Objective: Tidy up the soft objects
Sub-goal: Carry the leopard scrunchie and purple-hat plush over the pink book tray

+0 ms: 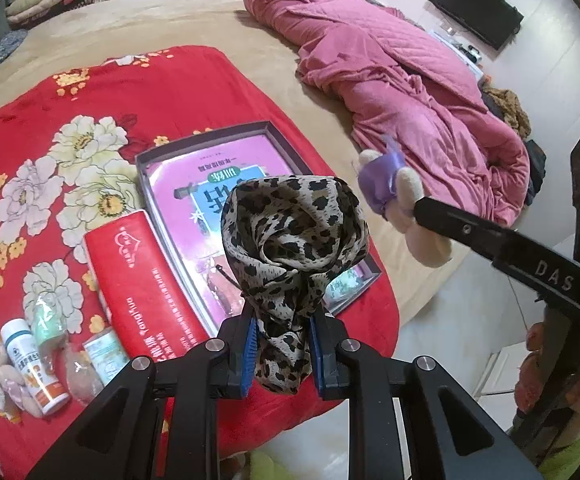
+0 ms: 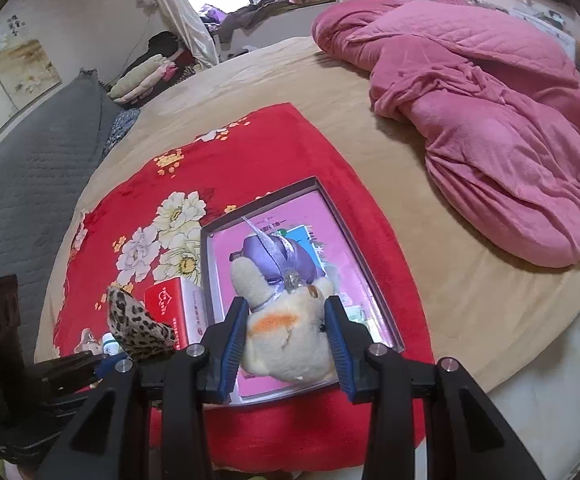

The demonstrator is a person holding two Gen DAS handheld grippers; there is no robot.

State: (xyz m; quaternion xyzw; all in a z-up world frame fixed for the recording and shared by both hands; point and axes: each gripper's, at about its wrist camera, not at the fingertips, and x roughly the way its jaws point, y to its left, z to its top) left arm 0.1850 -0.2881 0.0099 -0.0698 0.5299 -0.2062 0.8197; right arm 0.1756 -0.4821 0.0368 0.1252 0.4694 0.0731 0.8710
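Your left hand-held gripper (image 1: 282,354) is clamped on the leopard scarf (image 1: 294,236); your right hand-held gripper (image 2: 288,344) pinches the plush toy (image 2: 286,332); the open box (image 2: 374,280) lies directly beneath and ahead of both, nearer the right.

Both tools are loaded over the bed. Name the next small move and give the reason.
Probably lower the right tool and set the plush toy into the open box. The toy is clamped between the pads and hangs right above the box, while the left tool holds the leopard scarf beside it, so one drop at a time avoids crowding.
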